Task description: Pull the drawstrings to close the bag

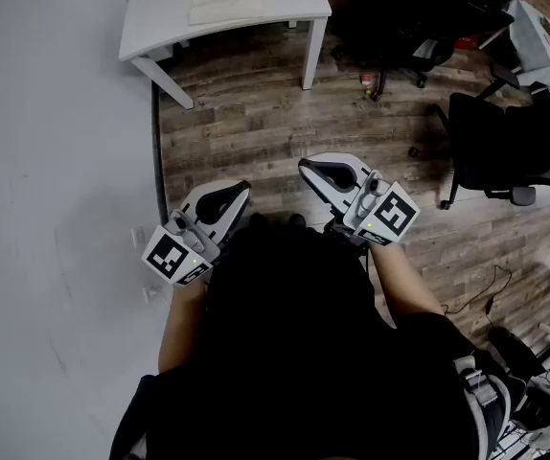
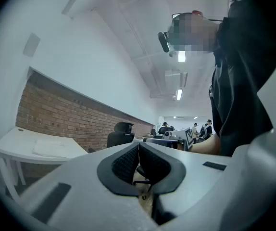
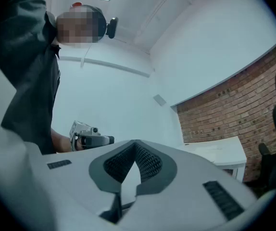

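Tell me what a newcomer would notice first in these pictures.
First, two white grippers held side by side in front of the person's black top: the left gripper and the right gripper, both shut and empty. Beyond them a white table stands on the wooden floor, with black office chairs to its right.

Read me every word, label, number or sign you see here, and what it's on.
None legible in any view.
The left tongs and right tongs carry marker cubes showing only black-and-white square patterns, not text.
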The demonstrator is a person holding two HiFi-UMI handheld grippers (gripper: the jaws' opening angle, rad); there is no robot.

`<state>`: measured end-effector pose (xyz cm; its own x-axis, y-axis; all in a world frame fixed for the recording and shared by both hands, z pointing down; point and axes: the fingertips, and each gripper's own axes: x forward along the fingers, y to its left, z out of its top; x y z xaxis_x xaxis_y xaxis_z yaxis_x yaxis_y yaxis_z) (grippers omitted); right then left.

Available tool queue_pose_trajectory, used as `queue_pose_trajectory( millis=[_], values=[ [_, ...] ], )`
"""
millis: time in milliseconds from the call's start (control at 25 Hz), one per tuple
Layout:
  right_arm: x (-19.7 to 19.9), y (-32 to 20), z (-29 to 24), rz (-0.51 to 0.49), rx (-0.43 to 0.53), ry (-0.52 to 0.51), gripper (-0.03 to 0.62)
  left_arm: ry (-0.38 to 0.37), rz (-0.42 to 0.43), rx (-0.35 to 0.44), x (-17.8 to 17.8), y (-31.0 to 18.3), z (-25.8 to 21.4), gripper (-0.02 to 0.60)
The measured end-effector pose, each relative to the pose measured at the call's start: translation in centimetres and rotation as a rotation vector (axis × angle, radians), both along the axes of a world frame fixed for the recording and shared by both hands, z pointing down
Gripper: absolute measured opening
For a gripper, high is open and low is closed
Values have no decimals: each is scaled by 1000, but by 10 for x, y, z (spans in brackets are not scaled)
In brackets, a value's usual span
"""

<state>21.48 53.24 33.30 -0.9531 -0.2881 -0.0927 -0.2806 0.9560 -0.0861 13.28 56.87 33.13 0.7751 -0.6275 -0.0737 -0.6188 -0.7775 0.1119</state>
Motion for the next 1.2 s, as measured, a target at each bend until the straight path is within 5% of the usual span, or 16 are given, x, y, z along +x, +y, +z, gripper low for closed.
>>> queue_pose_trajectory(
  millis=[360, 1200],
  values=[
    [-5, 16, -1, -20, 16, 32, 6, 20, -45, -25, -16, 10, 5, 18],
    [18, 39, 9, -151, -61, -88, 6, -36, 4, -22, 25, 25, -18, 18]
  ],
)
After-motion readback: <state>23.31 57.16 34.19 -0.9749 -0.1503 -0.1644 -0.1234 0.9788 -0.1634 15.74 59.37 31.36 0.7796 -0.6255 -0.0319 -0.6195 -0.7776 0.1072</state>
